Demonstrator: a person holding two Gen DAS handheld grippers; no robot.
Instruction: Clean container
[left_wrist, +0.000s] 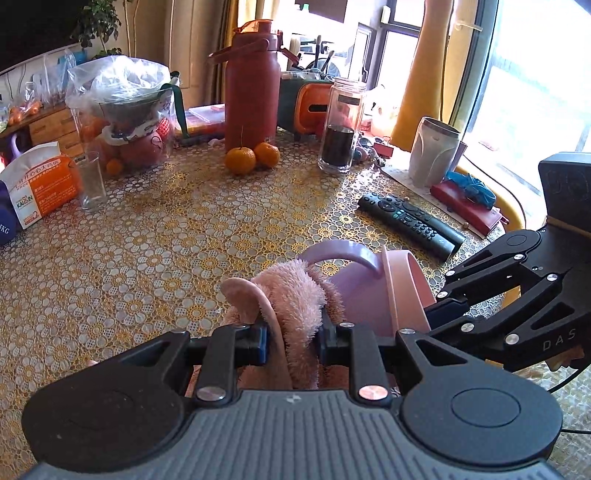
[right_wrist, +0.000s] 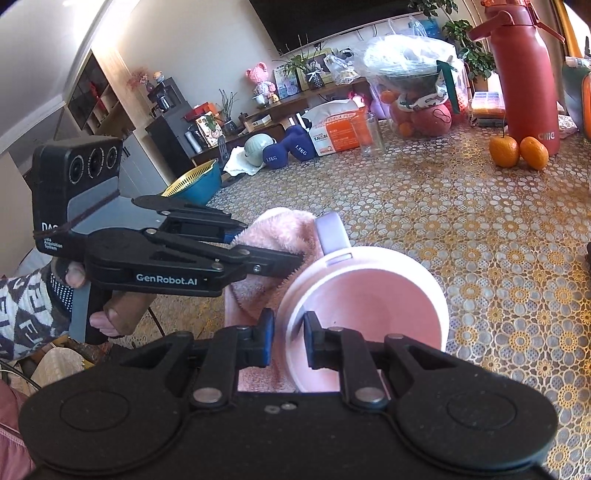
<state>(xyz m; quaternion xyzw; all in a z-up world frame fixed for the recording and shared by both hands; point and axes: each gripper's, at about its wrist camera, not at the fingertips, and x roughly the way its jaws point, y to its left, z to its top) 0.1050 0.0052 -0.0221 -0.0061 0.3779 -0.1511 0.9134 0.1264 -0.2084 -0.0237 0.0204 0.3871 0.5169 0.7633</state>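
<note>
A pink container (right_wrist: 369, 302) with a lilac handle (right_wrist: 330, 232) is held above the table, tilted on its side, its mouth facing the right wrist camera. My right gripper (right_wrist: 290, 338) is shut on the container's rim, one finger inside and one outside. A fluffy pink cloth (right_wrist: 273, 236) is pressed against the container's outer wall by the handle. My left gripper (left_wrist: 293, 338) is shut on the cloth (left_wrist: 291, 291). In the left wrist view the container (left_wrist: 402, 288) sits just right of the cloth, with the right gripper (left_wrist: 437, 314) reaching in from the right.
A patterned table (left_wrist: 147, 258) carries a remote (left_wrist: 410, 221), two oranges (left_wrist: 251, 157), a red flask (left_wrist: 251, 85), a glass jar (left_wrist: 340, 129), a drinking glass (left_wrist: 90, 181), a bag of fruit (left_wrist: 122, 110) and a grey cup (left_wrist: 434, 151). Dumbbells (right_wrist: 284, 147) and a blue bowl (right_wrist: 195, 184) lie at the far left edge.
</note>
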